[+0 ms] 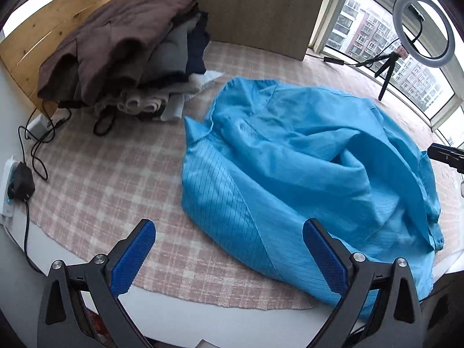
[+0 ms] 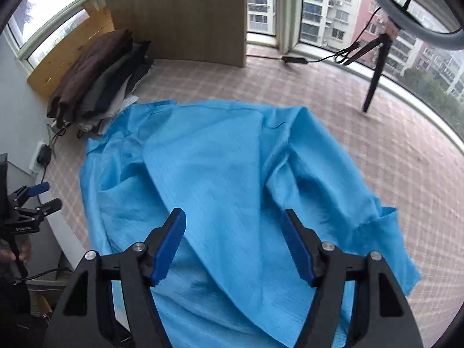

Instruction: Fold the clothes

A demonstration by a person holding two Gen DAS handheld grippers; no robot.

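Note:
A bright blue garment (image 1: pixel 304 174) with thin dark stripes lies crumpled on the pink plaid cloth (image 1: pixel 110 179), partly folded over itself. My left gripper (image 1: pixel 229 232) hovers open above the cloth's near edge, its right finger over the garment's lower hem. In the right wrist view the same blue garment (image 2: pixel 220 168) fills the middle, a cuffed sleeve (image 2: pixel 382 220) lying at the right. My right gripper (image 2: pixel 233 223) stands open just above the garment, nothing between its fingers. The left gripper (image 2: pixel 37 200) shows at the far left edge there.
A pile of folded brown, grey and navy clothes (image 1: pixel 124 52) sits at the back left against a wooden board (image 1: pixel 52 37). A power strip with cables (image 1: pixel 17 182) lies at the left edge. A ring light on a tripod (image 1: pixel 420 29) stands by the window at the right.

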